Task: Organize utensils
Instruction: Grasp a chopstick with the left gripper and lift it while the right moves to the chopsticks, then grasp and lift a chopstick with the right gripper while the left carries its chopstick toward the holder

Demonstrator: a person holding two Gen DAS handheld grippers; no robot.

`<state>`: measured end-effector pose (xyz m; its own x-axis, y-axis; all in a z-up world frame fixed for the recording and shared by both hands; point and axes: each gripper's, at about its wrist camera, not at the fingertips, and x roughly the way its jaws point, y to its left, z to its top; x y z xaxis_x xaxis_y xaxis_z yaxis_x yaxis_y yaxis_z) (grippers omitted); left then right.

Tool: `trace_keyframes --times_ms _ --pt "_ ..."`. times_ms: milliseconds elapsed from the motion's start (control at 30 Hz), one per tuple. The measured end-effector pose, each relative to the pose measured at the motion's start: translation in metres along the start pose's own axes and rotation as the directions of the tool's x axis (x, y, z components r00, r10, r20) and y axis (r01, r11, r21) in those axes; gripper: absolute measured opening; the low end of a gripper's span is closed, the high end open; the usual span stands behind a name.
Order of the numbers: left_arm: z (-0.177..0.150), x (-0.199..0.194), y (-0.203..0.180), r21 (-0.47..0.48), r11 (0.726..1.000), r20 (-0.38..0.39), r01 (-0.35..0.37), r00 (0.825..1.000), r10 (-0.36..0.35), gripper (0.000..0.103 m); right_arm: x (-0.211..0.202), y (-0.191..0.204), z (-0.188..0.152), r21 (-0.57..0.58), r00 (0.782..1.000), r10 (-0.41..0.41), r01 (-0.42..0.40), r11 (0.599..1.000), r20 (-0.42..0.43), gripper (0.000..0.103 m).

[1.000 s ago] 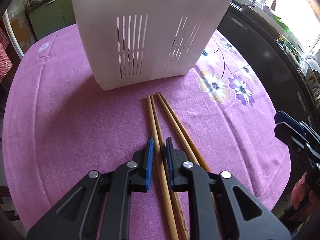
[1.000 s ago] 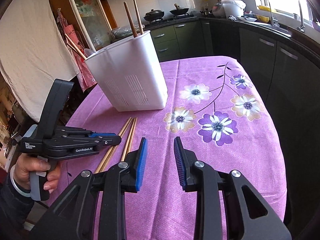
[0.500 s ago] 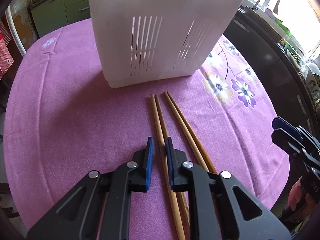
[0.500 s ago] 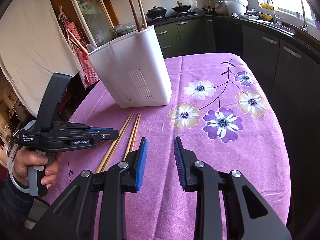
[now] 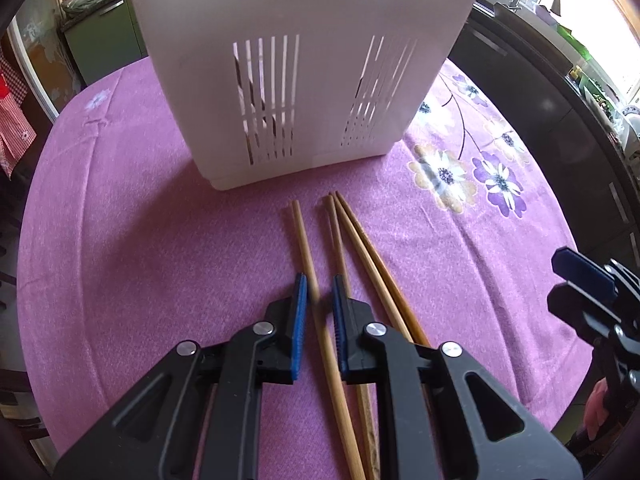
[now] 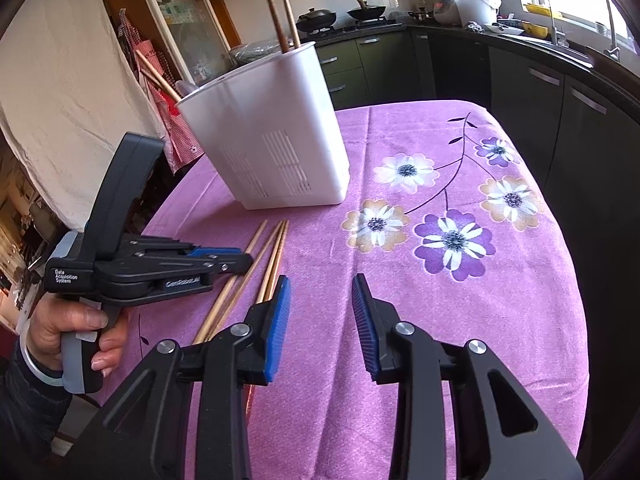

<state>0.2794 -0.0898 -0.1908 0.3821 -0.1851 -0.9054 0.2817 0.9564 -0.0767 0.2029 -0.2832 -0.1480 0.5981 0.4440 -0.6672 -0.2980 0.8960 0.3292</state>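
We are tidying up at the table with the purple cloth (image 6: 460, 320). The big white holder (image 5: 304, 64) is standing near the far side of it, and two dark chopsticks (image 6: 280, 20) are already sticking up out of its top. More sticks are poking out on its other side.

Three loose chopsticks are lying flat on the cloth just in front of the holder. Two of them, the pair (image 5: 360, 248), are lying close together on the right.

We are working on the single chopstick (image 5: 306, 248) now. Our left gripper (image 5: 319, 304) is sitting around it, with one blue pad on each side. The jaws are only a little way apart, and the stick is looking blurry there, so we think we are just starting to squeeze it, but we cannot tell if the pads are touching it yet.

Our right gripper (image 6: 321, 320) is waiting above the cloth with its jaws wide apart and nothing in them.

Next we are needing to squeeze the stick tight, lift it, tip it up straight, and drop it into the top of the holder. The stick is thin and smooth, so it could slip or swing.
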Motion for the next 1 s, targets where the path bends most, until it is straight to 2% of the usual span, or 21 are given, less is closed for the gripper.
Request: trace_keyframes --times_ms 167,333,467,633,867,1000 --pt "-0.001 0.000 -0.004 0.022 0.999 0.017 -0.034 0.999 0.033 0.008 0.001 0.000 0.001 0.003 1.000 -0.002 0.002 1.000 -0.001 0.032" --pt "-0.005 -0.004 0.002 0.004 1.000 0.023 -0.003 1.000 0.003 0.006 -0.001 0.000 0.000 0.004 1.000 -0.004 0.004 1.000 0.000 0.033" --pt "-0.008 -0.021 0.004 0.010 1.000 0.063 -0.009 0.998 0.009 0.006 -0.002 0.000 0.000 0.002 1.000 -0.003 0.003 1.000 0.002 0.033" --pt "-0.013 -0.061 0.002 0.025 0.999 0.155 -0.023 0.988 0.019 0.006 -0.008 0.003 0.001 -0.005 1.000 0.001 0.000 1.000 0.011 0.033" --pt "-0.029 -0.130 0.005 0.029 0.999 0.312 -0.030 0.950 0.020 0.006 -0.015 0.008 0.000 -0.020 1.000 0.001 -0.001 1.000 0.016 0.034" --pt "-0.046 -0.168 0.009 0.018 0.999 0.401 -0.045 0.916 0.034 0.006 -0.014 0.010 -0.001 -0.022 1.000 0.002 -0.002 1.000 0.012 0.036"
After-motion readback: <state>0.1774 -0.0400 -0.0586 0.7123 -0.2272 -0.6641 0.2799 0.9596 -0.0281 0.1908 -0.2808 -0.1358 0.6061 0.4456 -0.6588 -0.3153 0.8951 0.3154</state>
